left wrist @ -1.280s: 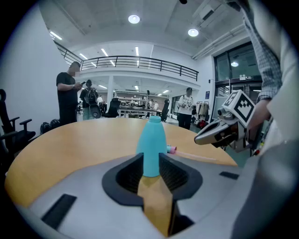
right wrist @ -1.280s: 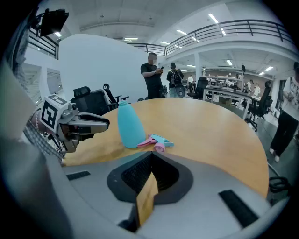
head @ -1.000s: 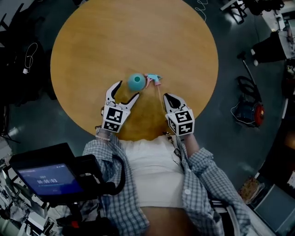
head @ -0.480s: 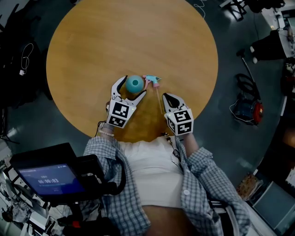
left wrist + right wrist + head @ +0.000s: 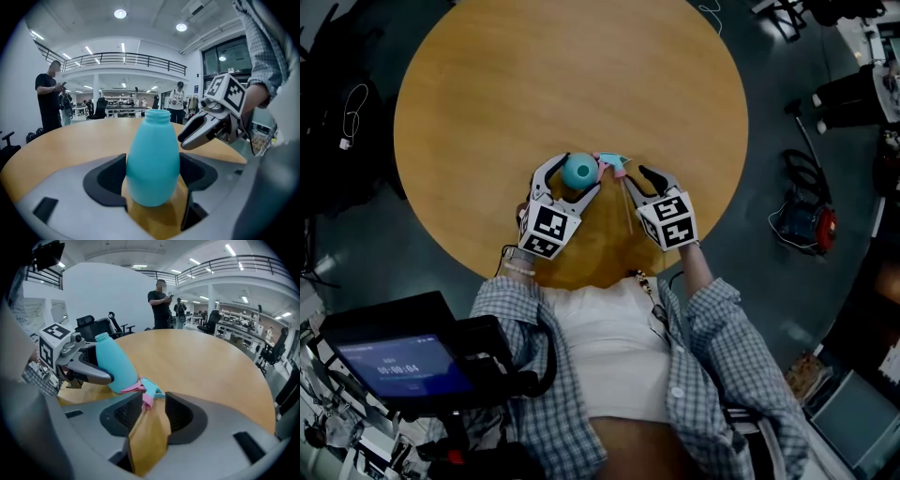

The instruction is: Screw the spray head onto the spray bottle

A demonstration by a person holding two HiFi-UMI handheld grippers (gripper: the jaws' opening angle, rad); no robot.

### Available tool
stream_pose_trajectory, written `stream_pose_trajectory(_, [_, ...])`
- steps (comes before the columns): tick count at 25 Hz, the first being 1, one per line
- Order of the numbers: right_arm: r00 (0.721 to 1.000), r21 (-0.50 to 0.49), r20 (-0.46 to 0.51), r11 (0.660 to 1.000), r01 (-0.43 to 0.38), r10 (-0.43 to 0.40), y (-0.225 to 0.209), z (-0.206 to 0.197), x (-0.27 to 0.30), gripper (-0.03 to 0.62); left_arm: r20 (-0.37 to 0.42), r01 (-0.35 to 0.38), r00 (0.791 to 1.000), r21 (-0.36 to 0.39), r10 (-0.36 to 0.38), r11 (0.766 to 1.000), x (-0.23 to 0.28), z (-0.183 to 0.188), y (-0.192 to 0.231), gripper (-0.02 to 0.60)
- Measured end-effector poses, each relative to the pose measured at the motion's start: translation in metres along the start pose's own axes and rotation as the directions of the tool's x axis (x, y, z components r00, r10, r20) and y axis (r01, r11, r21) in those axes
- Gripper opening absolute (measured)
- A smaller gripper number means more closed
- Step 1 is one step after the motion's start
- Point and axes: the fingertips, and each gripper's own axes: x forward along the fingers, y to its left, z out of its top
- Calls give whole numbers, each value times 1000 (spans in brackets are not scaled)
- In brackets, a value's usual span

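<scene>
A teal spray bottle point(image 5: 578, 172) stands upright on the round wooden table point(image 5: 534, 75), its neck open. My left gripper point(image 5: 576, 177) straddles it; in the left gripper view the bottle point(image 5: 153, 159) fills the gap and the closing jaws meet its sides. The teal and pink spray head point(image 5: 614, 164) lies on the table just right of the bottle, its thin tube trailing toward me. My right gripper point(image 5: 651, 178) points at it with its jaws opening. In the right gripper view the spray head point(image 5: 149, 389) sits at the tips of the right gripper point(image 5: 154, 401), unpressed.
The table edge runs close in front of my body. A red and blue machine point(image 5: 809, 228) stands on the floor at the right, and a device with a lit screen point(image 5: 394, 361) sits at lower left. A person in black point(image 5: 161, 305) stands beyond the table.
My left gripper has moved forward until its jaws enclose the bottle. My right gripper has moved forward to the spray head and its jaws have parted.
</scene>
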Motion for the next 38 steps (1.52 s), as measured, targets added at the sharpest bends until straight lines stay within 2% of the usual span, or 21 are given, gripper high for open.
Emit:
stream_pose_trajectory(2, [999,-13,-29,999,-30,30,-4,9,10,168,-3,0,1000,11,0,1000,-1,0,-2,365])
stream_pose_trajectory(4, [997,-32,-59,998,-51,49,-8,16,21,175,-8,1,1000,22,-1,1000,-2,-1,-3,367])
stream_pose_trajectory(6, [992,-97,-102,992,-86,76,-7,22,31,175,-10,0,1000,28,0,1000,-3,-2,-4,367])
stream_pose_trajectory(9, [971,-232,-190,955,-186,143,2,25,45,175,-9,-4,1000,23,4,1000,-3,-3,-4,365])
stream_pose_trajectory(12, [936,-291,-294,916,-278,191,6,19,55,175,-9,-7,1000,16,8,1000,-4,-3,-5,366])
stream_pose_trajectory(20, [848,-223,-406,863,-453,340,21,14,52,178,-3,-12,1000,2,12,1000,-6,-2,-4,365])
stream_pose_trajectory(24, [818,-273,-480,832,-483,318,23,0,55,196,-4,-13,1000,1,13,1000,-6,-1,-4,365])
stream_pose_trajectory(27, [800,-230,-487,832,-504,350,24,-1,57,194,-3,-13,1000,1,13,1000,-6,-1,-4,365])
stream_pose_trajectory(28, [797,-215,-485,834,-509,361,23,0,57,171,-3,-14,1000,1,14,1000,-5,-1,-4,365])
stream_pose_trajectory(31, [814,-193,-446,848,-493,372,21,5,56,140,-4,-15,1000,2,15,1000,-5,-1,-4,365])
stream_pose_trajectory(38, [905,-89,-222,916,-390,363,1,31,43,118,-6,-16,1000,0,16,1000,-4,-3,-2,365])
